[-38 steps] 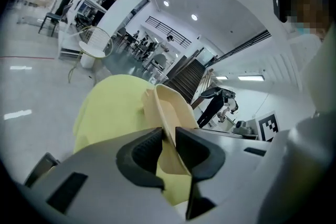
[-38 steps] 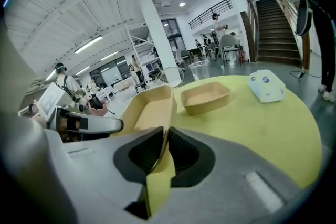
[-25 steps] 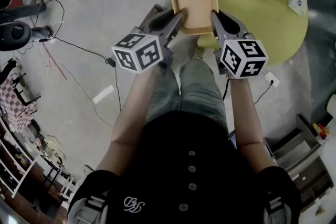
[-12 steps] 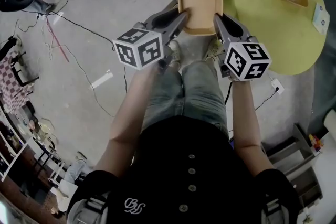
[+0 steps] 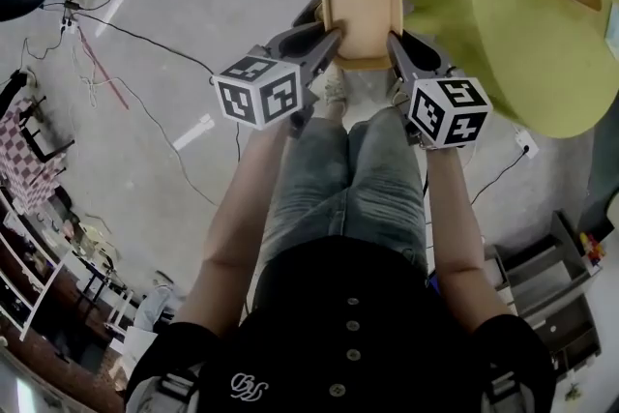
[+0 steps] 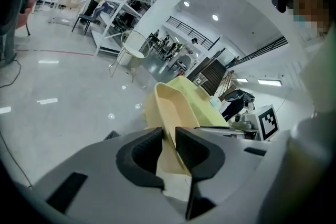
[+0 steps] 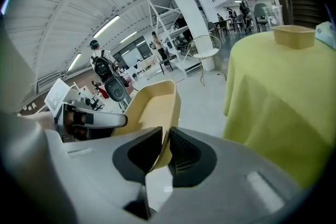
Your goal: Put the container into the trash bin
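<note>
The tan container [image 5: 363, 10] is held in the air above the grey floor [image 5: 193, 63], opening up, its long axis running straight away from the person. The left gripper [image 5: 334, 36] jaws are clamped on its left rim and the right gripper [image 5: 392, 39] jaws on its right rim. Just to its right stands the desk [image 5: 503, 34] under a yellow-green cloth; dark cables [image 5: 145, 44] trail over the floor of an open hall.
</note>
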Tool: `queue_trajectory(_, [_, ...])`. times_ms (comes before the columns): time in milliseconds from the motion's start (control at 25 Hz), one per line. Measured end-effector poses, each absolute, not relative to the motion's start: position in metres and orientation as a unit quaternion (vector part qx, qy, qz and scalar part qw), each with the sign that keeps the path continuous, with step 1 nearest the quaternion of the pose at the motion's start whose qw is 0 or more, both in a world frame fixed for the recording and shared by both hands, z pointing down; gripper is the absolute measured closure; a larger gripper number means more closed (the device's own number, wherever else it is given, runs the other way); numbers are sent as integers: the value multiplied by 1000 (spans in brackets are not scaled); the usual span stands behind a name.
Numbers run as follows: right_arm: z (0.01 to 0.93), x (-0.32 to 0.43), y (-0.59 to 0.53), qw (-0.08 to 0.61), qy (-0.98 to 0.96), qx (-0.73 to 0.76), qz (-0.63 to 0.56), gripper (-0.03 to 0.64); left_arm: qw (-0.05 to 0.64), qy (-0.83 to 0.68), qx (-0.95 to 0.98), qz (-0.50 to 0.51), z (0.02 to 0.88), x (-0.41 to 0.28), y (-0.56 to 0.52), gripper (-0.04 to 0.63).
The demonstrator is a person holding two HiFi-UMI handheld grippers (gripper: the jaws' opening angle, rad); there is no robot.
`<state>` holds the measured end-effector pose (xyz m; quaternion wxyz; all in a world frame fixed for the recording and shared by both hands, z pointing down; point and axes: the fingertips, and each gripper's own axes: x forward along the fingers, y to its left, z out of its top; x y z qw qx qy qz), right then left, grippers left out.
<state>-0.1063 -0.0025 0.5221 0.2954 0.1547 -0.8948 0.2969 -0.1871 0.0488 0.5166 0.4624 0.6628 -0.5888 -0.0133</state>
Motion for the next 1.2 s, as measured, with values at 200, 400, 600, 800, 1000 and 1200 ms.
queue_trajectory(200, [549,-114,18,315,-883,154,314,560,478,-588,653,4,545,-199,59,509])
queue_trajectory(400, [563,-124,30,331,-873,153,325,557,474,-582,660,36,557,-214,57,508])
queue_trajectory(600, [593,-131,36,340,-862,163,339,557,463,-570,675,72,581,-223,47,508])
queue_trajectory(800, [616,-122,36,332,-858,183,348,510,446,-576,677,106,600,-218,42,505])
queue_trajectory(1000, [616,-118,32,329,-856,197,347,449,435,-588,672,115,600,-226,43,466])
queue_trajectory(1200, [611,-111,29,329,-856,200,346,449,434,-589,672,113,595,-229,44,466])
